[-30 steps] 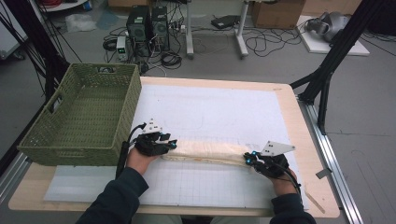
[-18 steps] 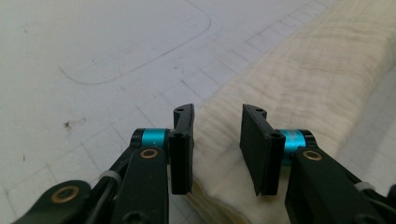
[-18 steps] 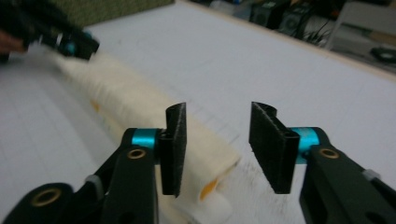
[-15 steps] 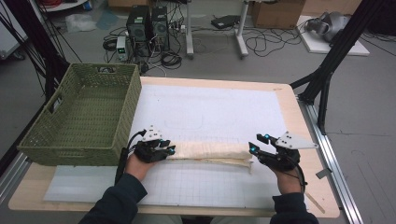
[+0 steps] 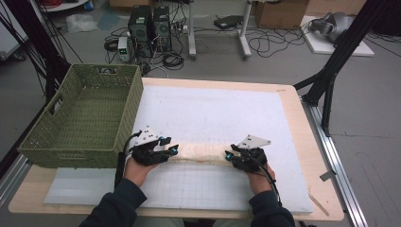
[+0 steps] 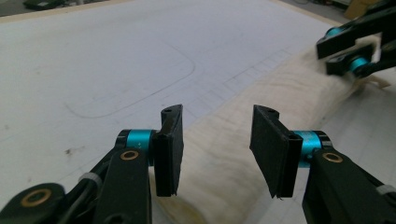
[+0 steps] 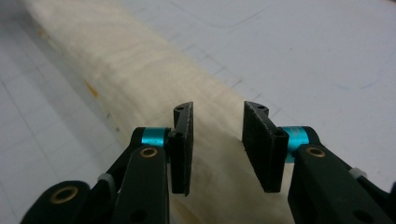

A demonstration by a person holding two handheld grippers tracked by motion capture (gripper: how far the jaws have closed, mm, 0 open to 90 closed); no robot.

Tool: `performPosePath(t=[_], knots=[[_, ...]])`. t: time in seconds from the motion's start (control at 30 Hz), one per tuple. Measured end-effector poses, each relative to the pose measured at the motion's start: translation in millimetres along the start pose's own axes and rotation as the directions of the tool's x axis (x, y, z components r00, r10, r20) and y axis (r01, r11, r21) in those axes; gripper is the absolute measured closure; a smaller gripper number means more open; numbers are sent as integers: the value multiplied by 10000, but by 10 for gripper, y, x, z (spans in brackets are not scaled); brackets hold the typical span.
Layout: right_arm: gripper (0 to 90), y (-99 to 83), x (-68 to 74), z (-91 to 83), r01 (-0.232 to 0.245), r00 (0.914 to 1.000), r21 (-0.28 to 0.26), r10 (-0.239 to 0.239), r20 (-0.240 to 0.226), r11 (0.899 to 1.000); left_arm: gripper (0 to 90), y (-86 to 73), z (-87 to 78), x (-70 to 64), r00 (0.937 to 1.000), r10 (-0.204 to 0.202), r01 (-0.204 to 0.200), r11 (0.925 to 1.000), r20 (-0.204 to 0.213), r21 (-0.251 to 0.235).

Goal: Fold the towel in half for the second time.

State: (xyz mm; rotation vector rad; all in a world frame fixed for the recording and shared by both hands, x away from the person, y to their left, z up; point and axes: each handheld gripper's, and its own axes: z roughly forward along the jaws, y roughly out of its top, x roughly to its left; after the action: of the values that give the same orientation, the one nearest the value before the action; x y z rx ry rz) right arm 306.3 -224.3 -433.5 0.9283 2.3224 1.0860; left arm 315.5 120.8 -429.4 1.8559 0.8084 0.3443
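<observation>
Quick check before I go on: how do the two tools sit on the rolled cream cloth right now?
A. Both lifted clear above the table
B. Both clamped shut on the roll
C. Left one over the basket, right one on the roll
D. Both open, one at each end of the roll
D. The left tool and the right tool each show a gap between the jaws with the rolled cream cloth in it, one at either end of the roll in the high view.

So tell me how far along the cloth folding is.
Done: the cream cloth lies in a long narrow band on the white mat. In hand: the left gripper and right gripper sit open at its two ends, gripping nothing. Left: probably another fold, then perhaps into the green basket, which has nothing in it.
</observation>
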Motion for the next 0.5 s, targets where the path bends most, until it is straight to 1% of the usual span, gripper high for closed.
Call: performPosePath(t=[0.07, 0.1, 0.13, 0.17, 0.2, 0.23, 0.27, 0.3, 0.33, 0.4, 0.5], knots=[[629, -54, 25, 42, 88, 9999, 301, -90, 70, 9995, 554, -35, 48, -20, 9999, 139, -142, 9993, 93, 334], [625, -80, 29, 54, 143, 9998, 380, -148, 118, 9992, 578, -63, 75, -36, 9994, 332, -330, 9980, -28, 546], [620, -105, 23, 58, 84, 9999, 399, -87, 92, 9992, 616, -78, 93, -39, 9992, 407, -404, 9971, -39, 644], [612, -114, 20, 51, -13, 9999, 364, 9, 121, 9993, 634, -97, 115, -41, 9990, 449, -446, 9956, -16, 820], [600, -124, 6, 42, -41, 9999, 351, 36, 145, 9994, 654, -113, 135, -43, 9988, 482, -479, 9932, 4, 1056], [586, -134, -8, 33, -111, 9998, 355, 104, 197, 9993, 673, -134, 155, -41, 9980, 638, -631, 9895, -17, 1298], [580, -153, -30, 21, -344, 9993, 360, 339, 141, 9988, 690, -148, 167, -40, 9972, 742, -722, 9871, -88, 1429], [580, -165, -46, 10, -452, 9989, 358, 447, 134, 9983, 700, -151, 175, -37, 9967, 796, -762, 9843, -151, 1594], [580, -180, -66, -10, -573, 9983, 375, 569, 131, 9976, 710, -148, 177, -43, 9962, 837, -791, 9843, -222, 1578], [587, -210, -113, -58, -736, 9972, 407, 730, 150, 9965, 731, -152, 185, -60, 9933, 1074, -983, 9796, -432, 1754], [606, -274, -204, -149, -1015, 9947, 478, 1006, 217, 9937, 748, -150, 191, -65, 9907, 1230, -1103, 9764, -580, 1856]])
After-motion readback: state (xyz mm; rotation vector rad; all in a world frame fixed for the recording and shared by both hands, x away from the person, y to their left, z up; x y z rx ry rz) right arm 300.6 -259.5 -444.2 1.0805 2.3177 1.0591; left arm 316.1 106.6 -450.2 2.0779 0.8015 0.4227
